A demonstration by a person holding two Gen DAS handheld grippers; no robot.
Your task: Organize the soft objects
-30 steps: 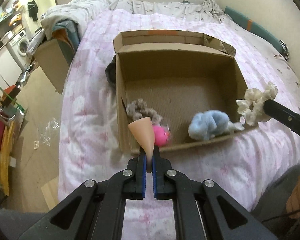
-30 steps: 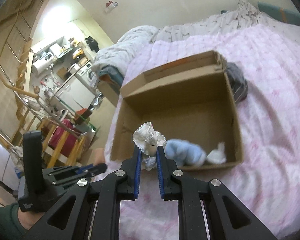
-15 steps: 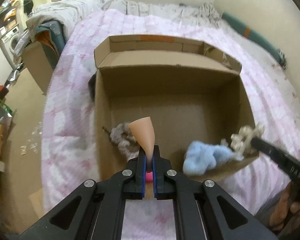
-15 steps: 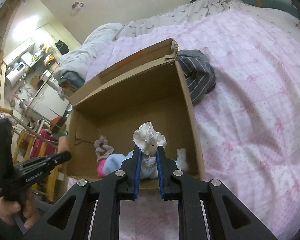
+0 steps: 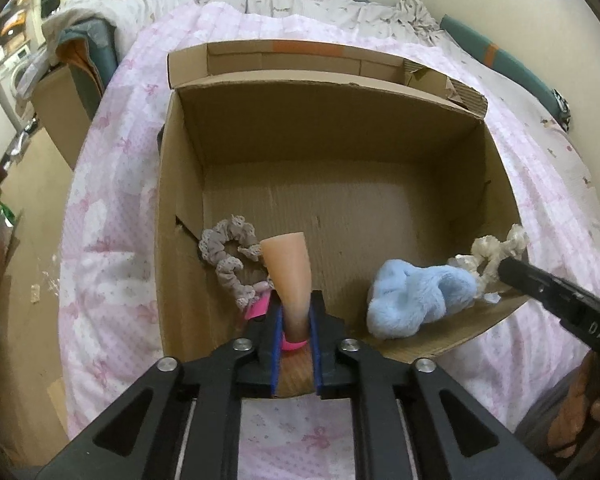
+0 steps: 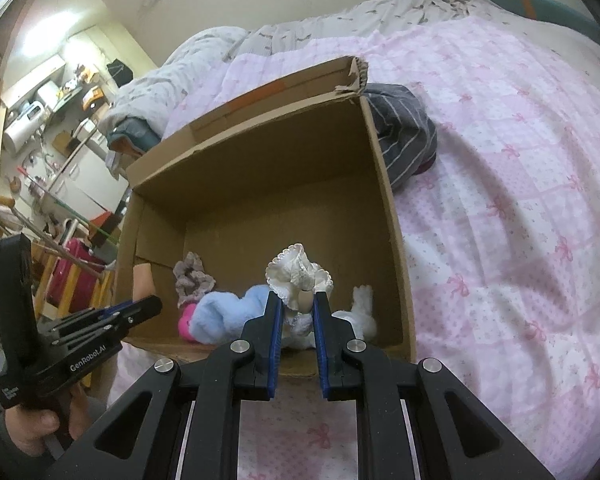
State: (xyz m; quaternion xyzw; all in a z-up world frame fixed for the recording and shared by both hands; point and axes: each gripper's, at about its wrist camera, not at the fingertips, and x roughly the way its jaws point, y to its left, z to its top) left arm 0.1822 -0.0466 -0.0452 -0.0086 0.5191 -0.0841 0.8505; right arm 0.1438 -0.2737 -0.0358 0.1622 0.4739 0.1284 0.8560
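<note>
Open cardboard box (image 5: 340, 136) on pink bow-print bed quilt (image 6: 500, 200); inside near front wall lie a fluffy pale-blue plush (image 5: 416, 300), grey lace scrunchie (image 5: 228, 256), pink piece (image 6: 186, 322). Left claw (image 5: 295, 316) over box's front edge, jaws opening, peach cone-shaped sponge (image 5: 288, 272) upright between them. Right claw (image 6: 297, 312) clamped narrow on cream frilly scrunchie (image 6: 296, 274), above the plush.

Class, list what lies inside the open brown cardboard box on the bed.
Inside the brown cardboard box: grey frilly scrunchie, fluffy blue plush, white plush, something pink, mostly covered. The floor under them is hidden.
</note>
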